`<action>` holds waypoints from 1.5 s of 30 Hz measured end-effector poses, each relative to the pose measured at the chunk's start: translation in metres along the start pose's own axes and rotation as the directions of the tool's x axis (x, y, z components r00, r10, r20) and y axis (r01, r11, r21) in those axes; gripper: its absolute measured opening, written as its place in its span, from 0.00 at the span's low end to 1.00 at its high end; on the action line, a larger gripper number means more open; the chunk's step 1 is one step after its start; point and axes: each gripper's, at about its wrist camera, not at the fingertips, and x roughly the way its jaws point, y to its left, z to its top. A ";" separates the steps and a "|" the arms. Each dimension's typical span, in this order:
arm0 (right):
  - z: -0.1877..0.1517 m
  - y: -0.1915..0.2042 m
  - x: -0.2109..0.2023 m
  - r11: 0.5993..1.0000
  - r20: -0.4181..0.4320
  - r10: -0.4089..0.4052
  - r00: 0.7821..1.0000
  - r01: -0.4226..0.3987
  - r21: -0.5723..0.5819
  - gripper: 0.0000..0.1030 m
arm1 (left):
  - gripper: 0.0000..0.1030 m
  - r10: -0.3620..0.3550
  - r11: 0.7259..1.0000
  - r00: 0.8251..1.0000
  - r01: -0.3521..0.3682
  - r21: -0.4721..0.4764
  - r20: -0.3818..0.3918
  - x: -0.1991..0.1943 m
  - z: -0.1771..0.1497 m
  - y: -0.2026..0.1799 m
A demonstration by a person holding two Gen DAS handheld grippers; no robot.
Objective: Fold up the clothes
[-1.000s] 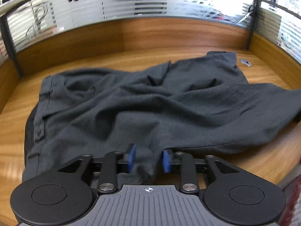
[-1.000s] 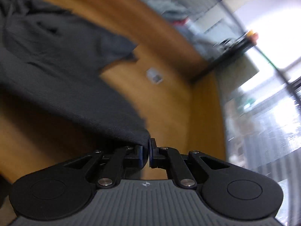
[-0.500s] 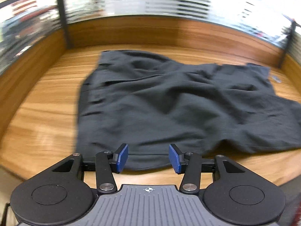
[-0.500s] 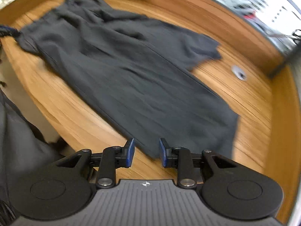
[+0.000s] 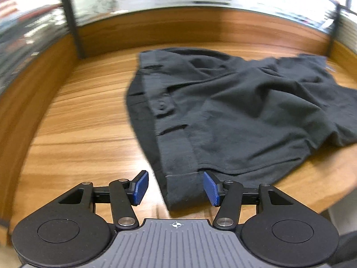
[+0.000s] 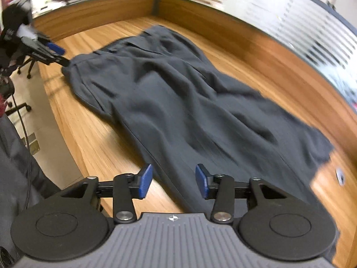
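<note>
My left gripper (image 5: 176, 186) is spread wide with nothing held, its blue pads (image 5: 140, 186) standing to either side of the near waistband corner of the dark grey trousers (image 5: 234, 111). That corner lies between the pads, but I cannot tell whether either pad touches the cloth. From there the waistband runs away ahead of the gripper, with a buttoned pocket flap (image 5: 164, 108) and a slit pocket along it, and the rest of the garment spreads rumpled ahead and off to the right over the wooden counter (image 5: 84, 120). Bare wood lies to the left of the gripper, and a raised wooden wall with blurred glass above closes the far side.

My right gripper (image 6: 174, 179) is likewise released and grasping nothing. The long near edge of the trousers passes between and beneath its pads (image 6: 146, 181), and the fabric stretches ahead and to the upper left, creased in the middle, with a leg end lying to the right of the gripper. Just beyond that leg end a small round metal fitting (image 6: 340, 175) is set in the counter. Far ahead to the left, at the waistband end of the cloth, I can see my left gripper again (image 6: 50, 51). The counter's near edge curves away to the left of the right gripper, with pale floor (image 6: 42, 111) beyond it.
</note>
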 end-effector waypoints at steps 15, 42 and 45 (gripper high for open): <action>0.045 0.041 0.054 0.964 -0.018 -0.252 0.968 0.249 -0.093 0.00 | 0.19 -0.311 0.870 0.950 0.299 -0.392 0.033 0.033 0.005 0.062; 0.068 0.069 0.051 0.965 -0.045 -0.164 0.986 0.151 -0.215 0.02 | 0.13 -0.240 0.929 0.969 0.248 -0.277 0.060 -0.003 0.031 0.068; 0.081 0.066 0.015 0.977 -0.022 -0.126 0.992 0.120 -0.178 0.02 | 0.13 -0.210 0.939 0.972 0.231 -0.255 0.107 -0.031 0.050 0.084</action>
